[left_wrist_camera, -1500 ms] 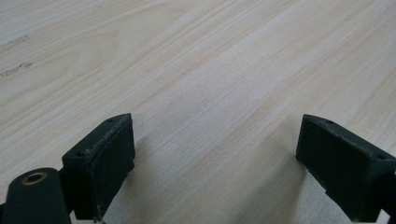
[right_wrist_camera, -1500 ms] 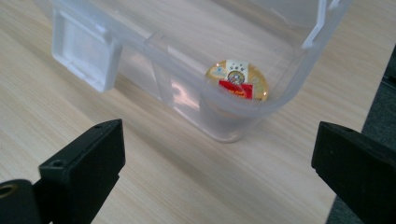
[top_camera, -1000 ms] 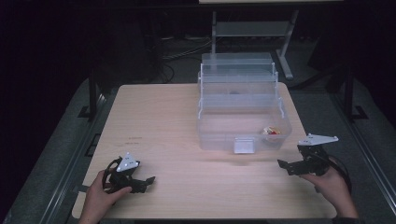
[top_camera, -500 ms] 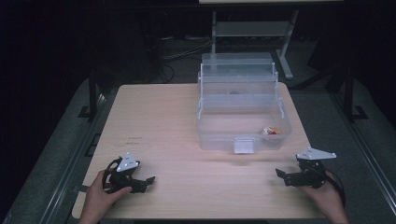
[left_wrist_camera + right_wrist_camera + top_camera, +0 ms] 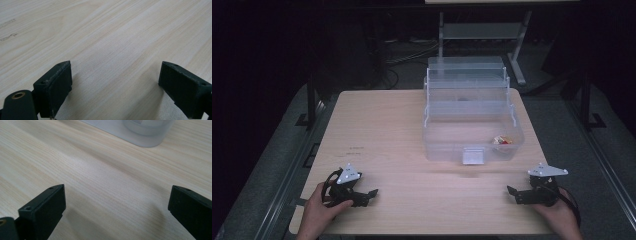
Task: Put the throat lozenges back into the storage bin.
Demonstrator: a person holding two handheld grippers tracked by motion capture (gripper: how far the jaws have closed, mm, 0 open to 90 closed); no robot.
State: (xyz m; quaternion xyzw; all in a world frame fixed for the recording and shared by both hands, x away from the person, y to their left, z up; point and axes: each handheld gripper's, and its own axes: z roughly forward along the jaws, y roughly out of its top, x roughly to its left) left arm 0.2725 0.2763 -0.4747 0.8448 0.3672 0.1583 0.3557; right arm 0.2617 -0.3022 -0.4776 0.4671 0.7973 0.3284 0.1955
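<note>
The right claw (image 5: pixel 515 193) rests low on the pale wooden counter (image 5: pixel 412 130) with its black jaws wide apart and nothing between them, just in front of the clear plastic tiered storage box (image 5: pixel 472 117). The left claw (image 5: pixel 371 194), jaws equally spread and empty, lies well to the left of the box. A small red-and-yellow item (image 5: pixel 503 140) sits inside the box's front right corner. To reach it cleanly, the right claw should likely rise over the box's front wall and come down steeply, jaws open.

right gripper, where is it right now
In the high view the right gripper sits at the table's near right corner, jaws open, short of the clear plastic box.
</note>
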